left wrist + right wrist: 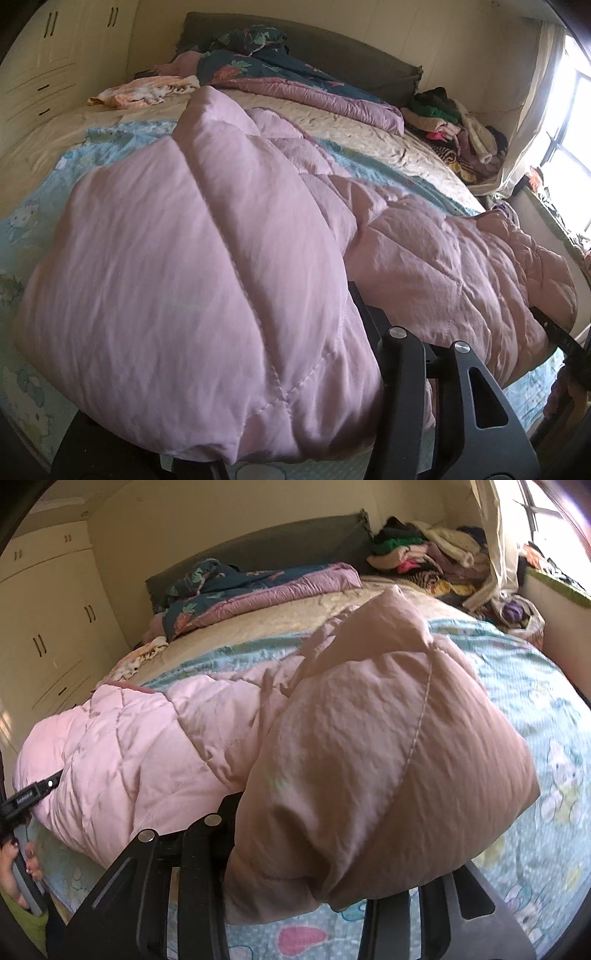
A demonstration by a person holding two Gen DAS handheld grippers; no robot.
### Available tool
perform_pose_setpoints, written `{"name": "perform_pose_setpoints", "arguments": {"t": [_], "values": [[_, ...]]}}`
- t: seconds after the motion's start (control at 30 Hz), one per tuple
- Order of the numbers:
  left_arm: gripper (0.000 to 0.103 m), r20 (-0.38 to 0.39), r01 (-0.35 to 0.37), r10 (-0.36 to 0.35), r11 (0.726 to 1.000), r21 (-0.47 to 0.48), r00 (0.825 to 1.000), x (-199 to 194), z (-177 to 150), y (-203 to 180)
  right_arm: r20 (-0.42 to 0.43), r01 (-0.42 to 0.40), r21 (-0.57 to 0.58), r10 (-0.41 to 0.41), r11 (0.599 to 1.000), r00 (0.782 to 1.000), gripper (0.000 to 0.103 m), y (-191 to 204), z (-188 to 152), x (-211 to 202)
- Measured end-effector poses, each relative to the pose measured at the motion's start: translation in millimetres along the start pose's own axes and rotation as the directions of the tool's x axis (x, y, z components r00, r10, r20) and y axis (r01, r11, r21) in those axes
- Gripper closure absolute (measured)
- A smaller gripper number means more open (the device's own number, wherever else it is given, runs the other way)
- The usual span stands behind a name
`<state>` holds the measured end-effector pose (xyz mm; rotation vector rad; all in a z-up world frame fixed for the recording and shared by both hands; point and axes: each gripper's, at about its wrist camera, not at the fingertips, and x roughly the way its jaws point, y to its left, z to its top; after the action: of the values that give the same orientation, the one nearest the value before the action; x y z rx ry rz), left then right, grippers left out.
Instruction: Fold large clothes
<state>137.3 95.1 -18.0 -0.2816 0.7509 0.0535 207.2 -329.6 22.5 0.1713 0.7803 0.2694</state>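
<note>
A large pink quilted garment [192, 280] lies across the bed's near edge; it also shows in the right wrist view [362, 768]. My left gripper [306, 369] is shut on its left end, which bulges up over the fingers and hides the tips. My right gripper [314, 856] is shut on its right end, which drapes over the fingers the same way. The garment's middle [140, 746] sags between the two held ends. The right gripper's body shows at the right edge of the left wrist view [561, 339]; the left one shows at the left edge of the right wrist view [29, 797].
The bed has a light blue cartoon-print sheet [524, 709] and a beige quilt [369, 136]. A dark floral and mauve blanket [280, 77] lies by the headboard. A heap of clothes [458, 129] sits at the far right corner by the window. Cream wardrobes [48, 627] stand to the left.
</note>
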Motion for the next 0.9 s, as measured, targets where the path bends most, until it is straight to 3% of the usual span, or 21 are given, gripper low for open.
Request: {"name": "perform_pose_setpoints", "arguments": {"t": [0.3,0.4,0.47,0.67,0.9], "values": [[0.046,-0.022,-0.025,0.025,0.999,-0.031,0.999,-0.7,-12.8,5.9,-0.077,-0.006,0.119,0.015,0.993,0.997,0.047,-18.5,-7.3,15.3],[0.038,-0.039,-0.033,0.031,0.998,-0.05,0.999,-4.5,-15.7,9.3,-0.098,-0.013,0.163,0.029,0.986,0.995,0.032,-22.4,-7.3,14.1],[0.031,-0.047,-0.035,0.032,0.998,-0.059,0.998,-8.3,-17.8,10.5,-0.107,-0.009,0.182,0.029,0.983,0.994,0.017,-24.4,-8.4,9.9],[0.01,-0.062,-0.056,0.052,0.996,-0.066,0.997,-26.8,-23.0,11.5,-0.107,-0.003,0.177,0.022,0.984,0.994,0.009,-21.2,-15.8,-17.1],[0.01,-0.053,-0.076,0.074,0.996,-0.043,0.996,-55.1,-30.7,4.7,-0.047,0.035,0.104,-0.03,0.994,0.998,0.004,-7.0,-21.0,-56.8]]}}
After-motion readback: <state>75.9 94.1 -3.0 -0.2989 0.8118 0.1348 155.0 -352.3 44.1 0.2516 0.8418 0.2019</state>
